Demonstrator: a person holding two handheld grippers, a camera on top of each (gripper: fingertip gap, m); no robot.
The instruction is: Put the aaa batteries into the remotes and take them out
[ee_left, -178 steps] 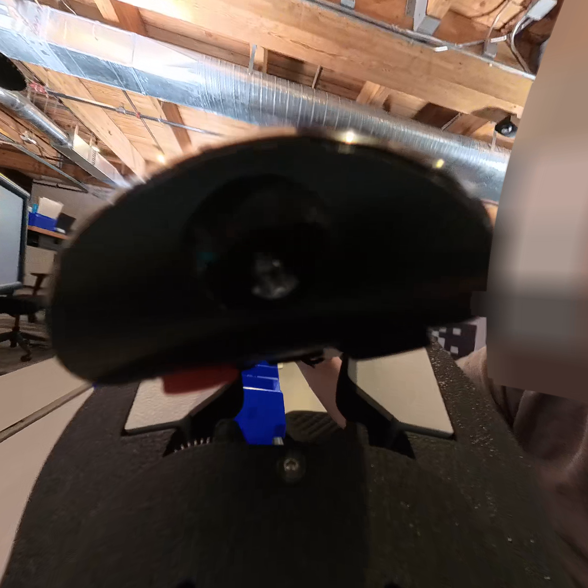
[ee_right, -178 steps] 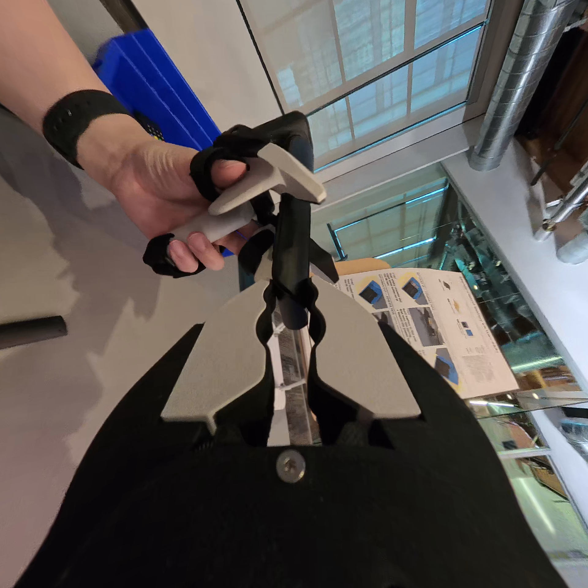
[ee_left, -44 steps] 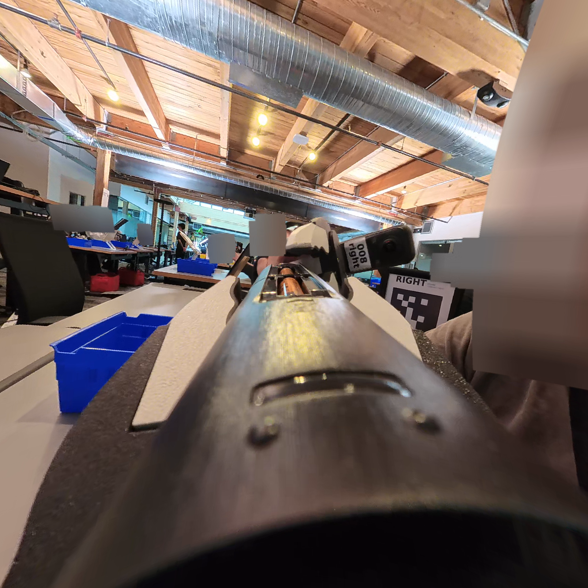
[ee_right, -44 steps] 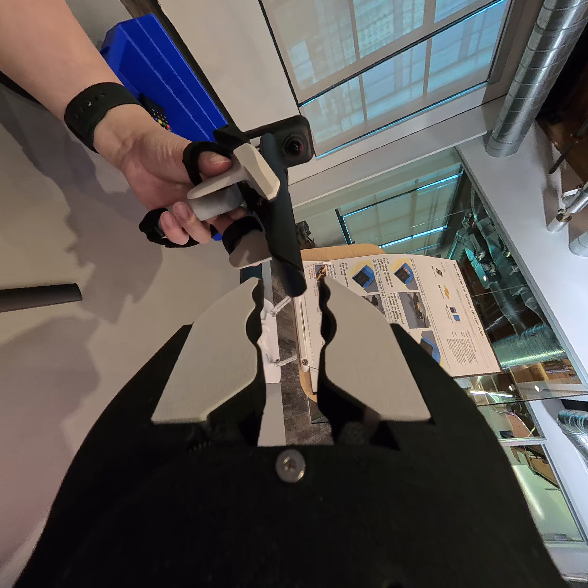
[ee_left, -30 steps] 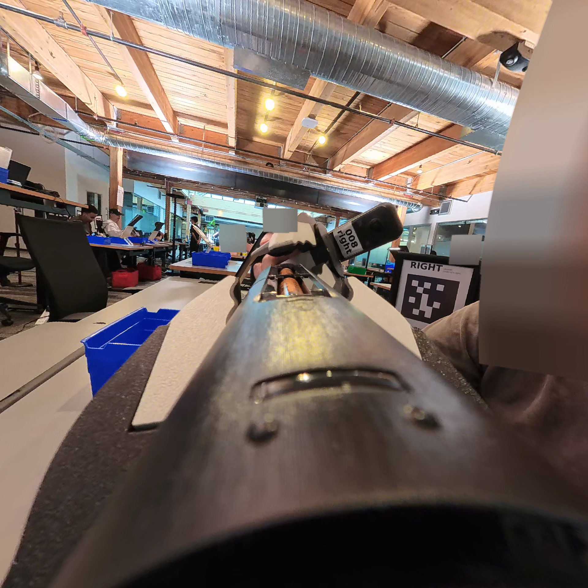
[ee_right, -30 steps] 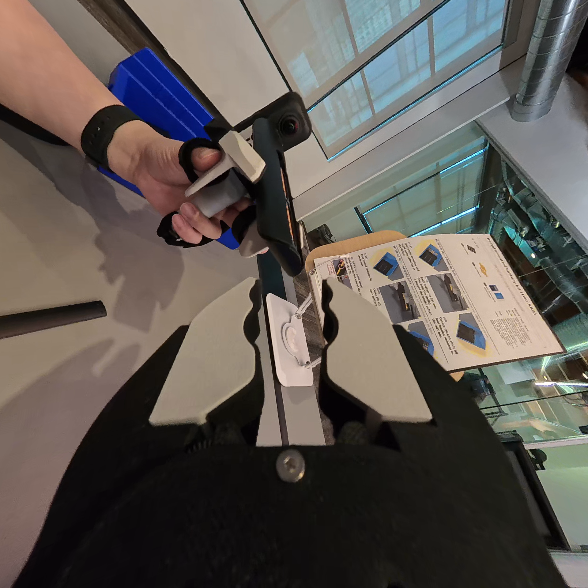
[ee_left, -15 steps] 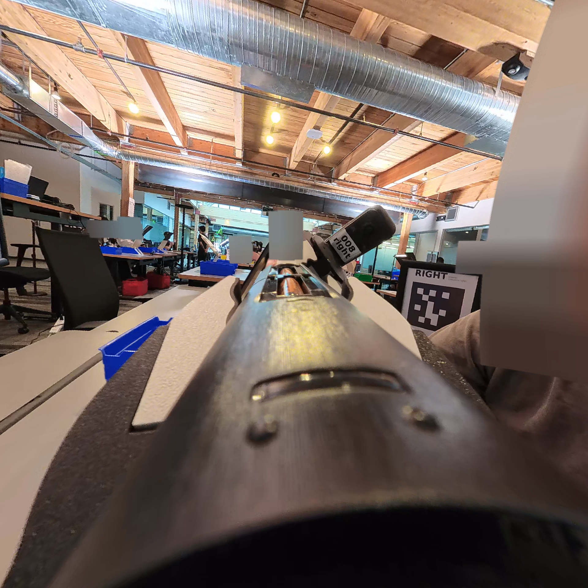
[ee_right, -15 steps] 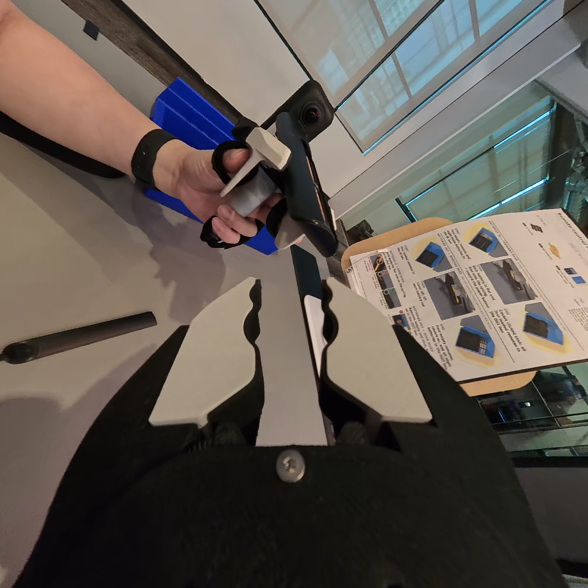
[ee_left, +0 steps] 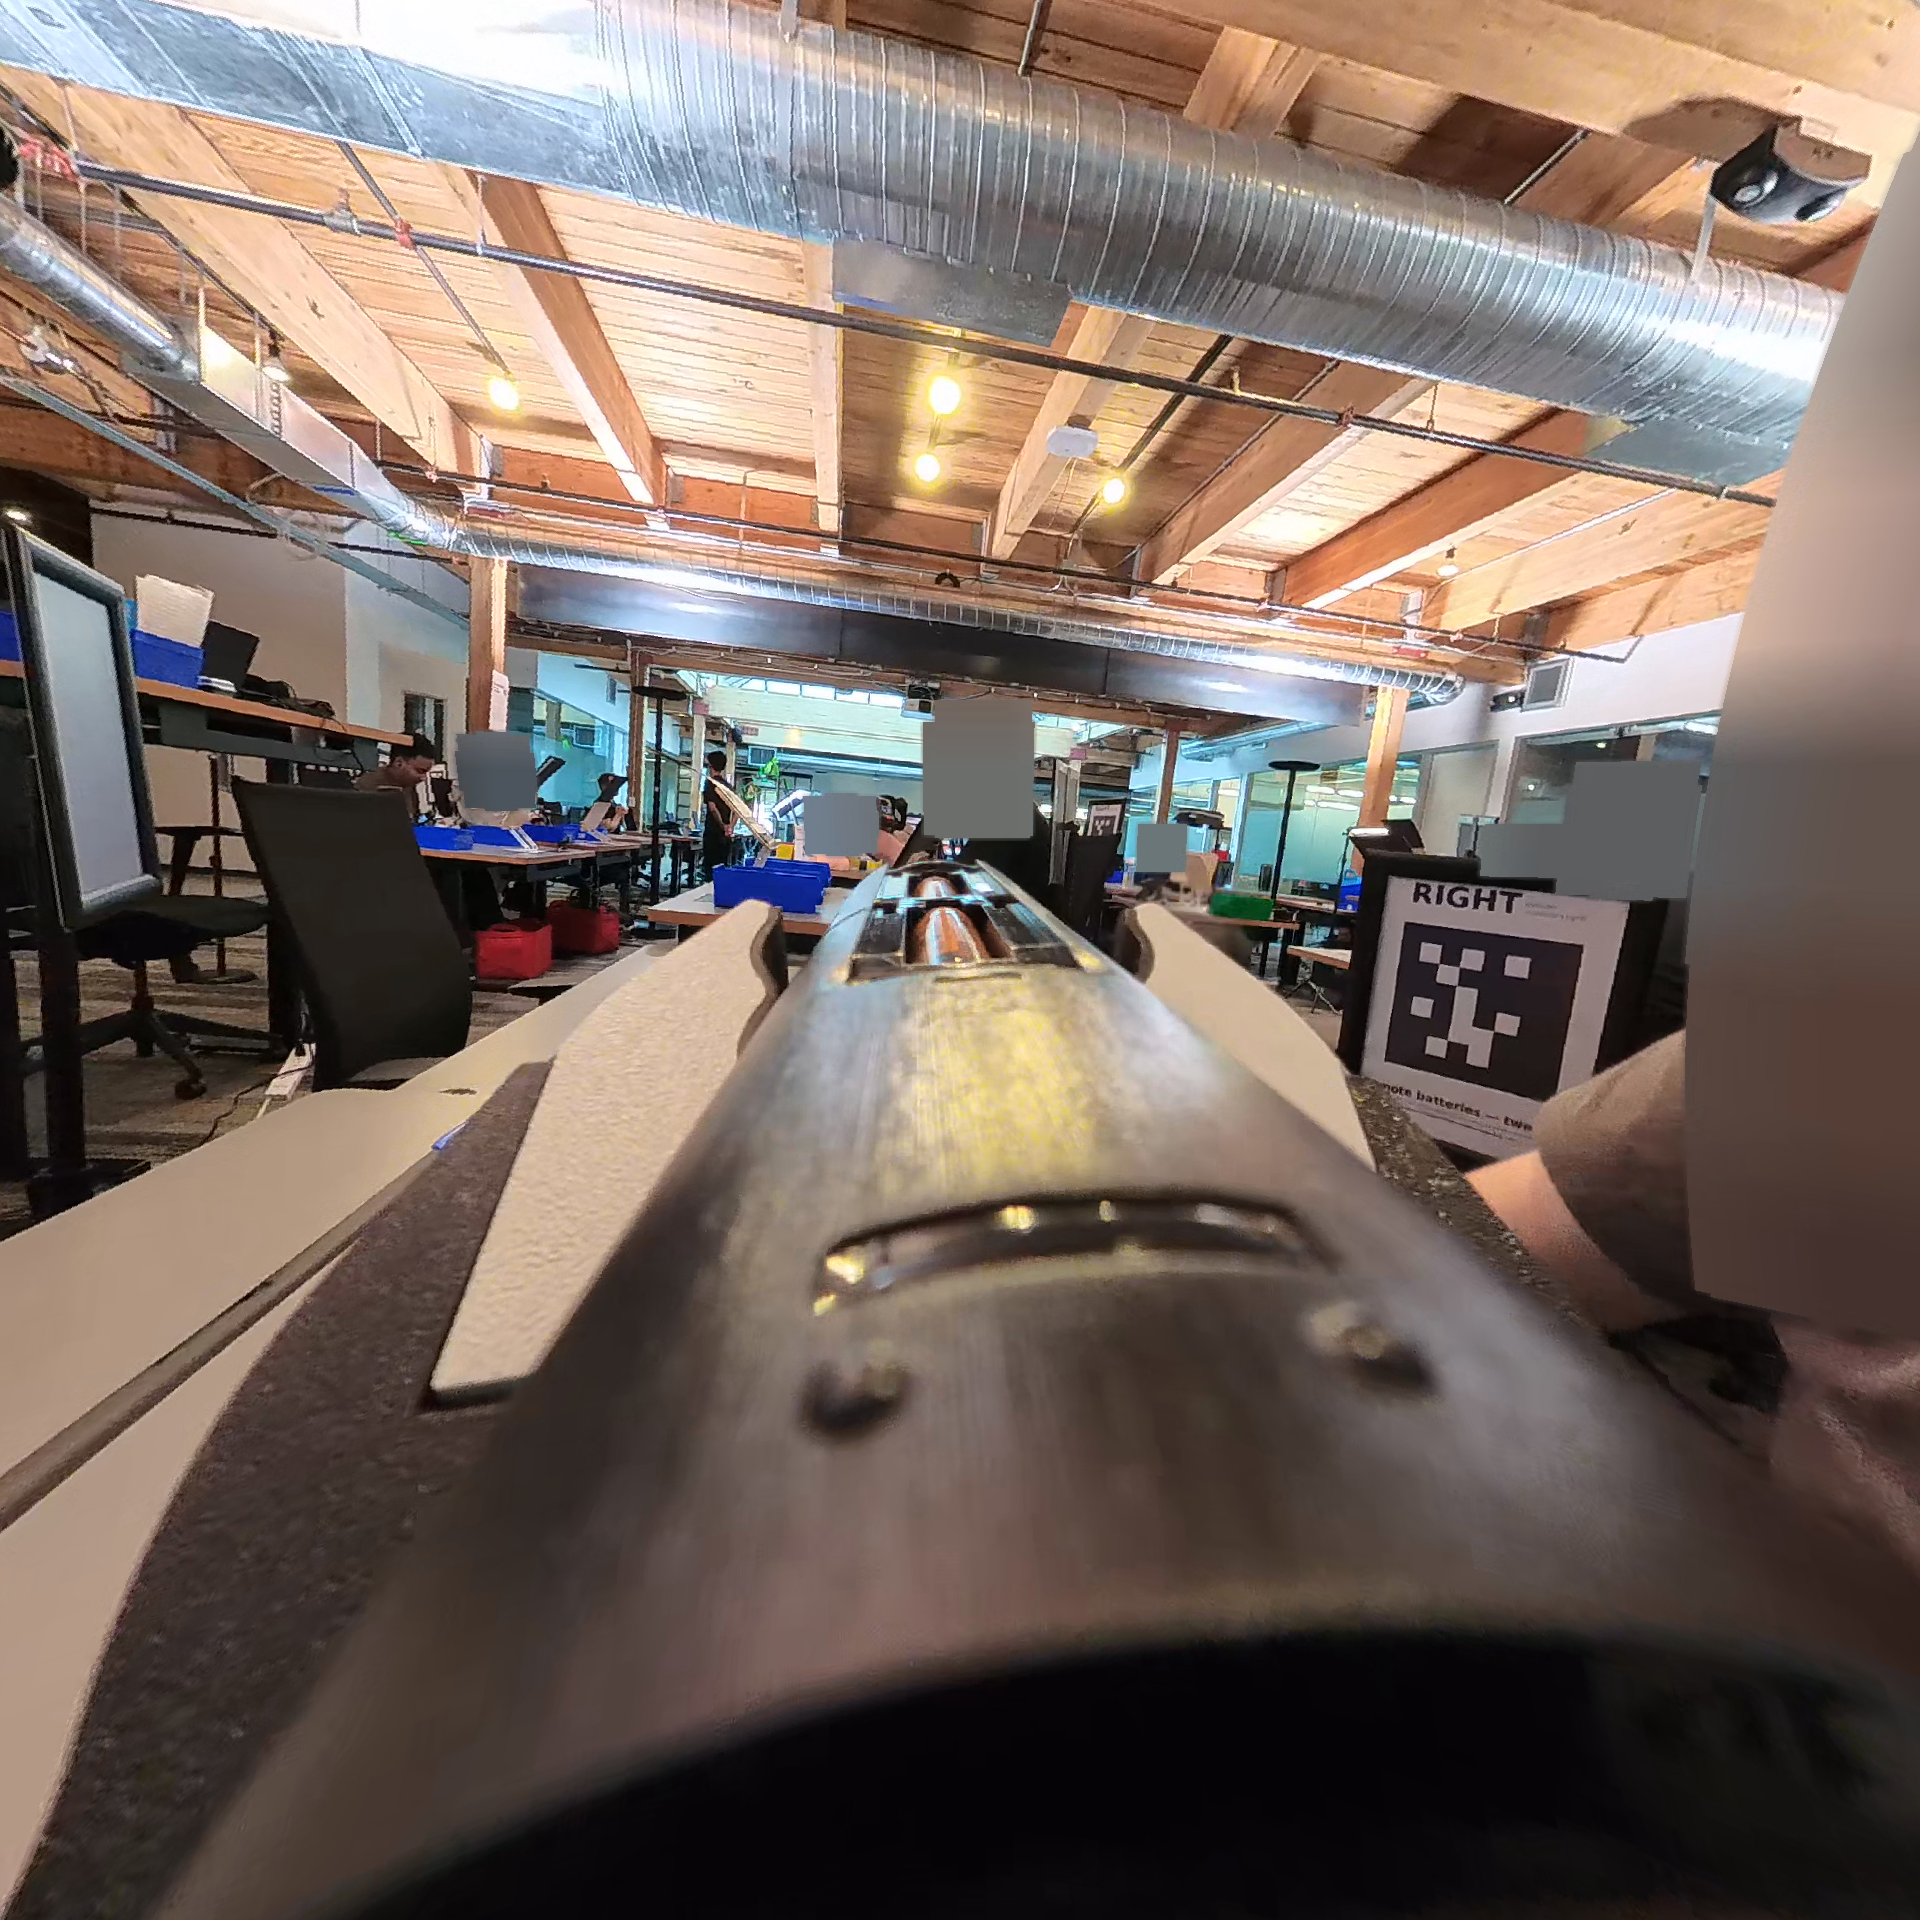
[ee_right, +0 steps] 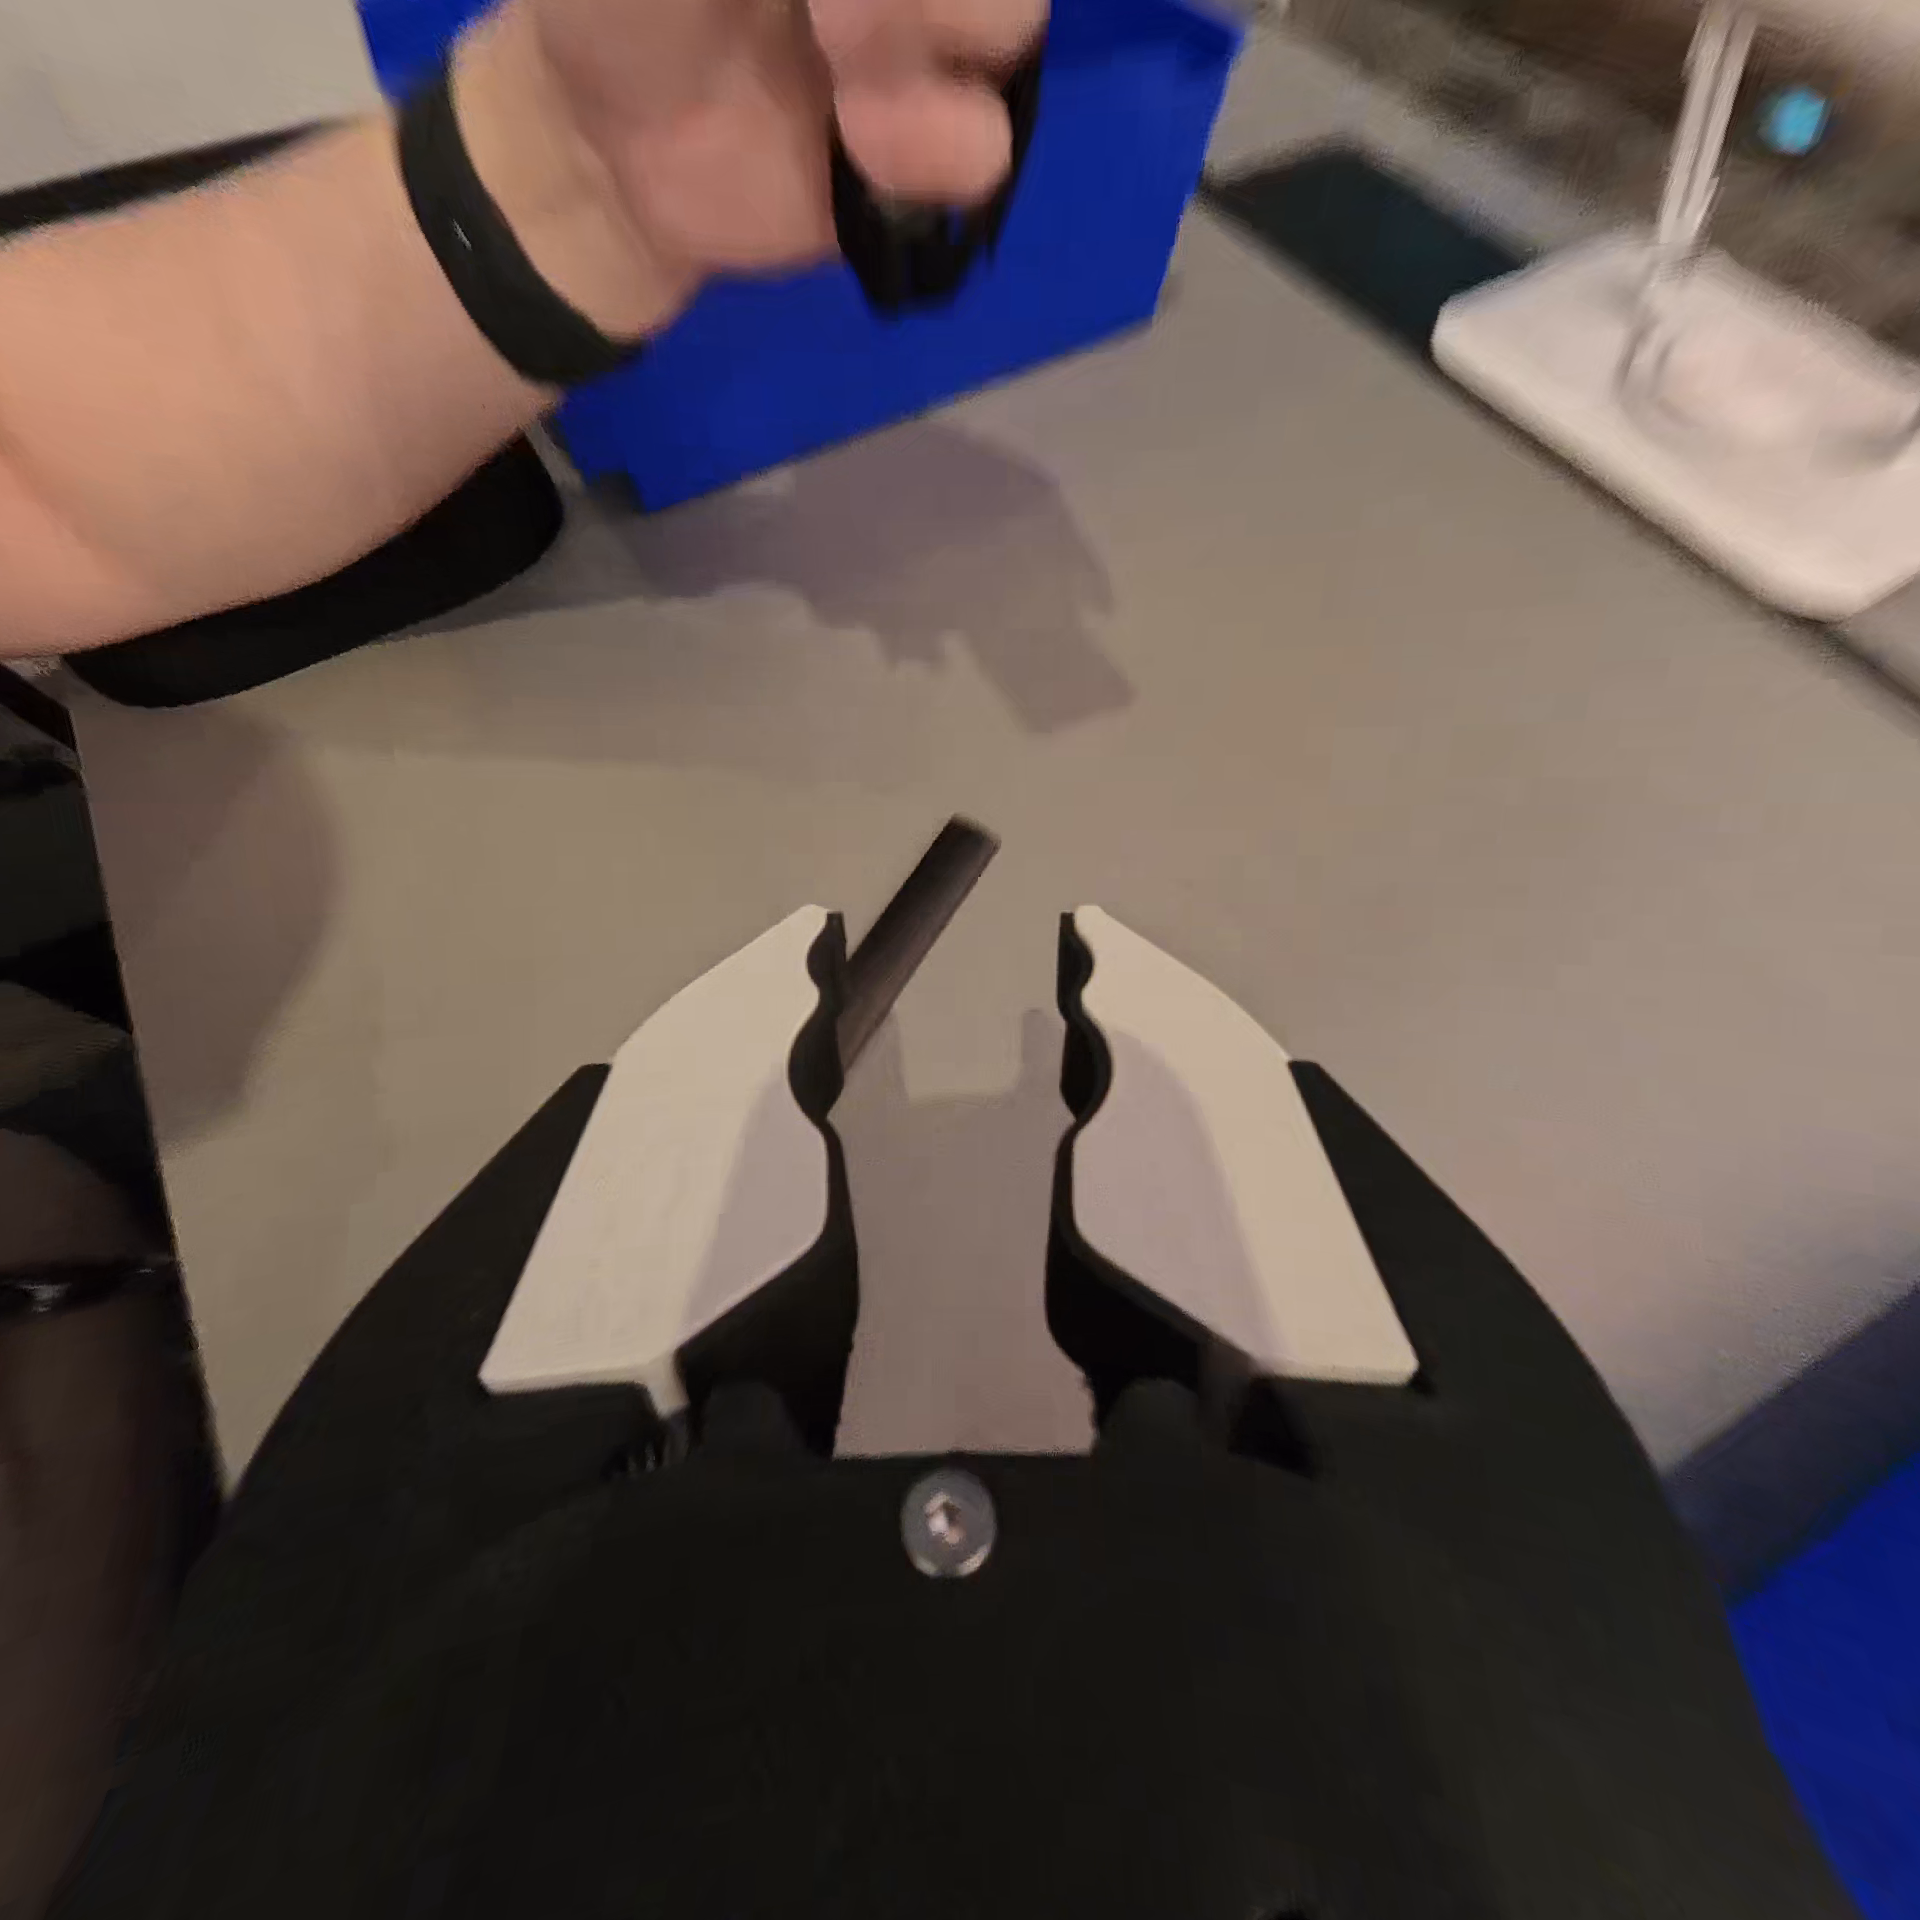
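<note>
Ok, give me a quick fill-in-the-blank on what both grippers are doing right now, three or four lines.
1. The left gripper is shut on the dark ____.
2. In the remote's open compartment lies a copper-coloured ____.
3. The right gripper is ____, holding nothing.
4. Under the right gripper's tips, on the grey table, lies a black ____.

Missing words: remote; battery; open; rod

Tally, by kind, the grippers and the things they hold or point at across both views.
Grippers: 2, the left gripper and the right gripper
Remote, held between the left fingers: 1
Battery showing in the remote's open slot: 1
Black rod lying on the table: 1
Total: 5
</note>
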